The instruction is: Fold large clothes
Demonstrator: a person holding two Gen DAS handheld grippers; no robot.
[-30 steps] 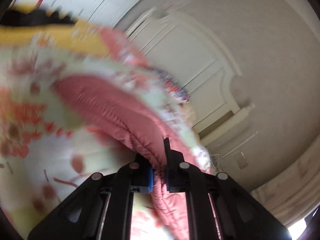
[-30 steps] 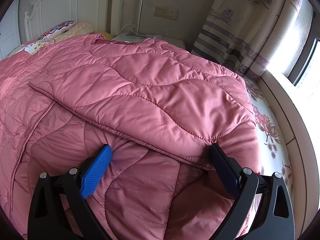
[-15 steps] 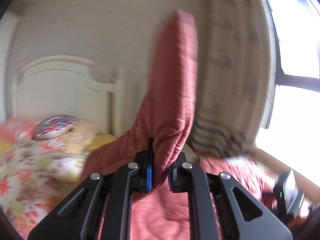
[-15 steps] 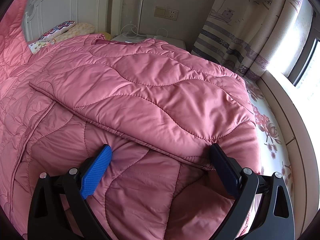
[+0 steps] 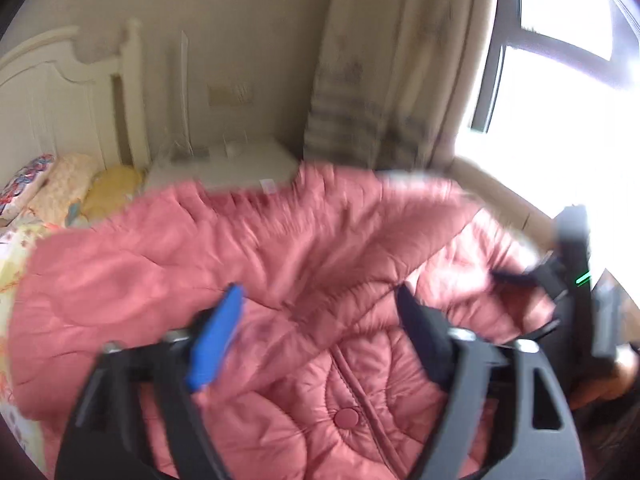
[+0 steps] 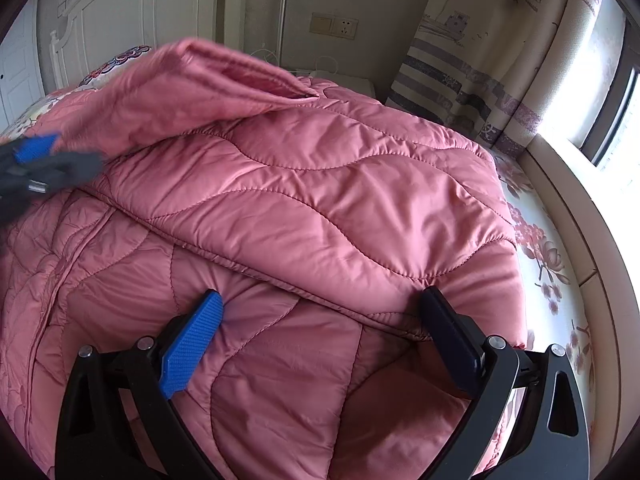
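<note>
A pink quilted coat [image 5: 304, 248] lies spread over the bed and fills the lower half of both views. My left gripper [image 5: 320, 296] hovers just above it. Its jaws are opening wide and no fabric is pinched between the pads. One sleeve [image 6: 180, 84] lies flung across the top of the coat [image 6: 320, 184], with its cuff pointing right. At the left edge of the right wrist view, the left gripper [image 6: 40, 164] shows as a blur near that sleeve. My right gripper [image 6: 322, 300] is open, and its fingertips dent the coat beside a folded edge. It also shows at the right of the left wrist view [image 5: 572, 280].
A white headboard [image 6: 132, 28] and pillows [image 5: 60, 184] stand at the back left. A white nightstand [image 5: 224, 164] sits behind the coat. A striped curtain [image 6: 460, 76] and a bright window [image 5: 560, 92] are on the right. A floral sheet [image 6: 548, 256] shows along the bed's right edge.
The left gripper swung from the left side of the bed across the coat with the sleeve in its jaws, then opened and let it drop. The right gripper stayed still.
</note>
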